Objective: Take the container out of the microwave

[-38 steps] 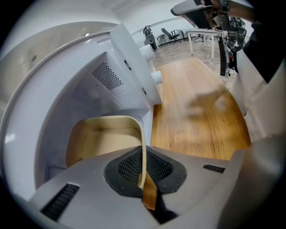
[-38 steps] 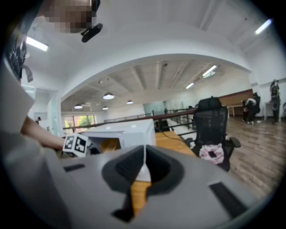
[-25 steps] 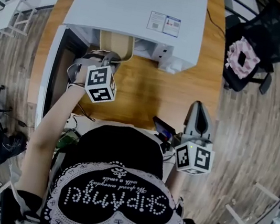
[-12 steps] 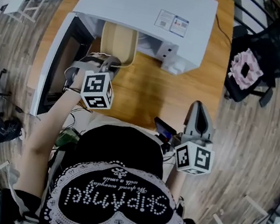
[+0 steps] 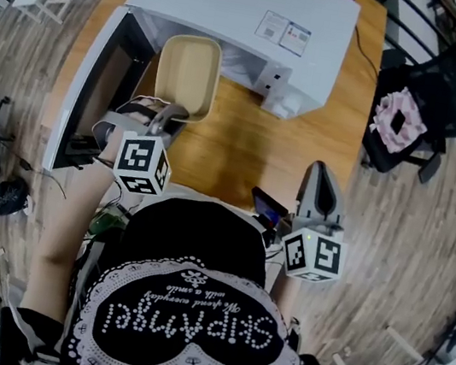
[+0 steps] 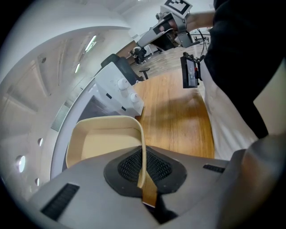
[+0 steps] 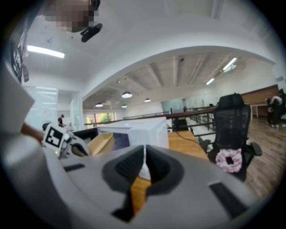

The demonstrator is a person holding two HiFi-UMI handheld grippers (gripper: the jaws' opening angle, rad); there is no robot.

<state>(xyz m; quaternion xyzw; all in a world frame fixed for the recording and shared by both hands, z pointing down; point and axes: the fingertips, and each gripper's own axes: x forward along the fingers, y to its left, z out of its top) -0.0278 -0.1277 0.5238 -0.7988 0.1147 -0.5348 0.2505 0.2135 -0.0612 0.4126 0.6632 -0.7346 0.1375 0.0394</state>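
Beige container (image 5: pixel 187 75) hangs from the left gripper (image 5: pixel 172 115), seemingly outside the microwave (image 5: pixel 240 6).

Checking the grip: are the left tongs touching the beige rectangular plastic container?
Touching. The left gripper view shows the left tongs shut on the thin rim of the beige rectangular plastic container, pads pressed against both sides.

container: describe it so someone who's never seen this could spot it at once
On the wooden table stands a white microwave with its door open. At its mouth is the container, a shallow cream tray with rounded corners, empty. It alone is pinched by its rim in the left hand-held gripper.
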